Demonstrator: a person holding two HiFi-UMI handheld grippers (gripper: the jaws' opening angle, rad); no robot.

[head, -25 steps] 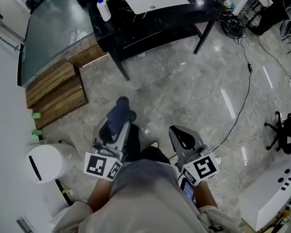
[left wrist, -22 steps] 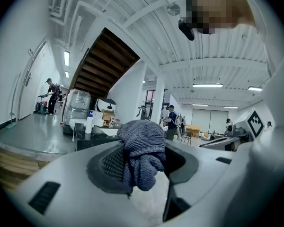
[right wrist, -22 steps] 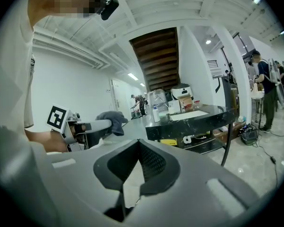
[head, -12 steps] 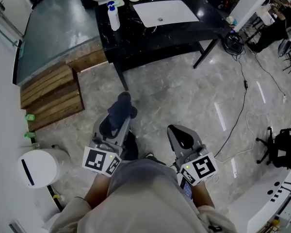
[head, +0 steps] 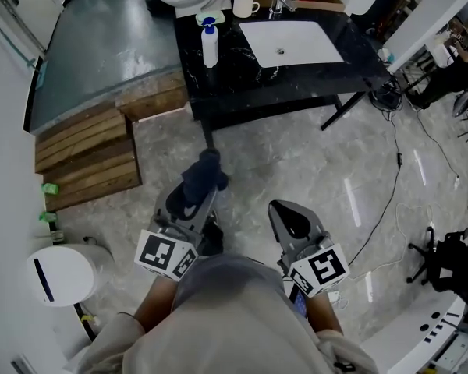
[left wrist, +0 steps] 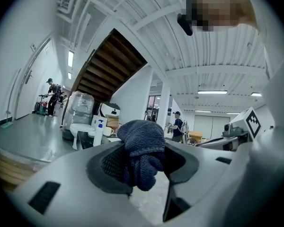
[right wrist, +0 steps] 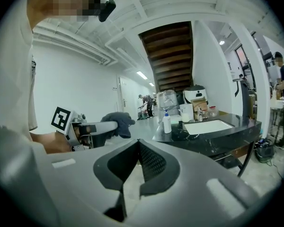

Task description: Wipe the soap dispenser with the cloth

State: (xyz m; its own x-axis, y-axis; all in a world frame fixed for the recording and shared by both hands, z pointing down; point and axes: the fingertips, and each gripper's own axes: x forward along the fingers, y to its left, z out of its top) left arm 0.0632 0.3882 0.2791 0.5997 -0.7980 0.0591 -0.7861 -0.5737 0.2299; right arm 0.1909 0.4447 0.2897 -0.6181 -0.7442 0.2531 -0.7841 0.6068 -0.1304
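Note:
A white soap dispenser [head: 210,46] with a blue pump stands on the black counter [head: 296,72] left of the sink; it also shows in the right gripper view as the soap dispenser [right wrist: 166,123] and small in the left gripper view as the dispenser [left wrist: 99,133]. My left gripper [head: 201,184] is shut on a dark blue cloth [head: 204,175], which bulges out between its jaws, cloth [left wrist: 140,152]. My right gripper [head: 290,215] is shut with nothing in it, right gripper [right wrist: 138,162]. Both are held over the floor, well short of the counter.
A white sink basin [head: 291,43], a mug [head: 243,6] and a tap [head: 278,1] sit on the counter. Wooden steps [head: 84,156] lie at the left, a white bin [head: 59,275] lower left. Cables [head: 398,178] trail over the floor at the right. People stand far off.
Both grippers and I have come closer to the counter; the counter, sink and dispenser have slid further into the head view. The cloth stays gripped.

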